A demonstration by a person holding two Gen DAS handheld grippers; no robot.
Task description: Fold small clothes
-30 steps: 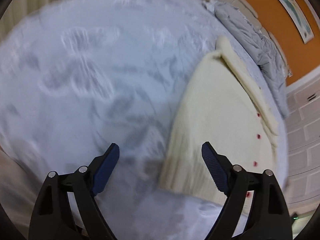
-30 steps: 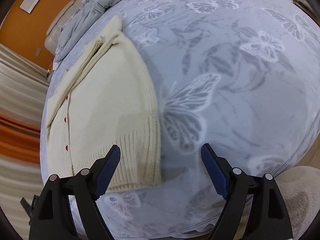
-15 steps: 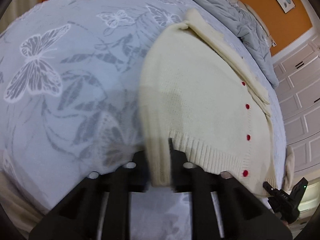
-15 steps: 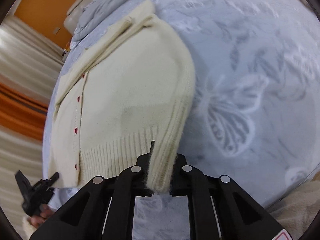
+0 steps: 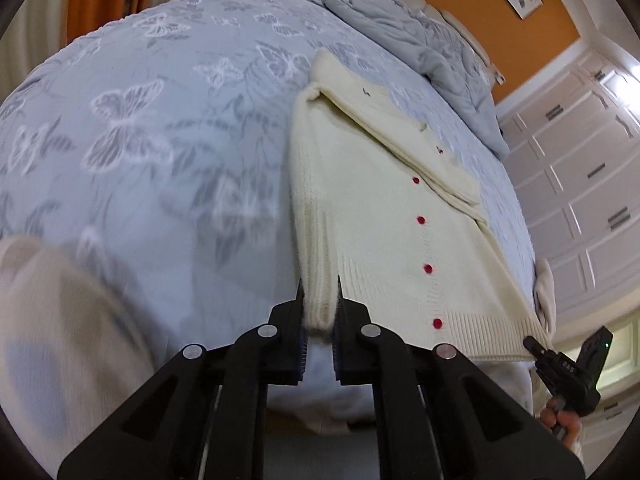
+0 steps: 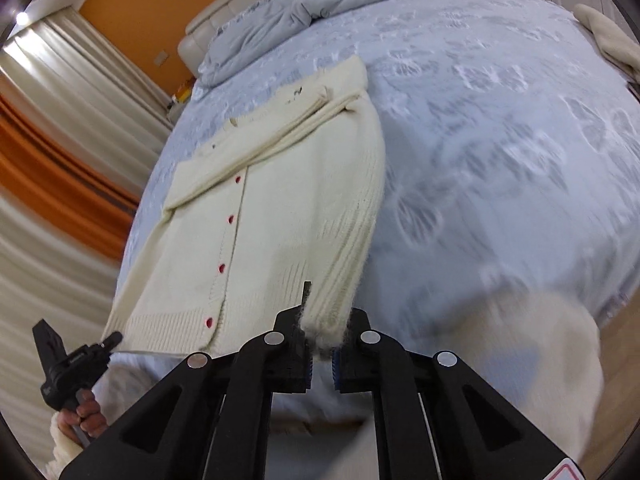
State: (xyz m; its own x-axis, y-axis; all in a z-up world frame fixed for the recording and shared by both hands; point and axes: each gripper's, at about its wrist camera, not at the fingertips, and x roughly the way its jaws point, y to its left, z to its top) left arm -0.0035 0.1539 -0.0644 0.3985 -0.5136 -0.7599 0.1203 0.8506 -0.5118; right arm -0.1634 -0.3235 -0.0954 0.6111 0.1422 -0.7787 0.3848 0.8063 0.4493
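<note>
A cream knit cardigan (image 5: 384, 208) with red buttons lies on the bed, its sleeves folded across the chest. My left gripper (image 5: 319, 312) is shut on the left corner of its ribbed hem and lifts it off the bed. My right gripper (image 6: 320, 324) is shut on the right corner of the same cardigan (image 6: 280, 200). Each gripper also shows at the far hem corner in the other view: the right one in the left wrist view (image 5: 536, 346), the left one in the right wrist view (image 6: 112, 338).
The bed has a pale blue cover (image 5: 140, 140) with butterfly patterns. A crumpled grey duvet (image 5: 420, 44) lies by the headboard. A cream garment (image 6: 612, 40) sits at the bed's far edge. White cabinets (image 5: 580, 184) and curtains (image 6: 60, 160) flank the bed.
Both grippers came down open onto the hem corners, shut on them, and now pull the hem up and back toward the bed's near edge.
</note>
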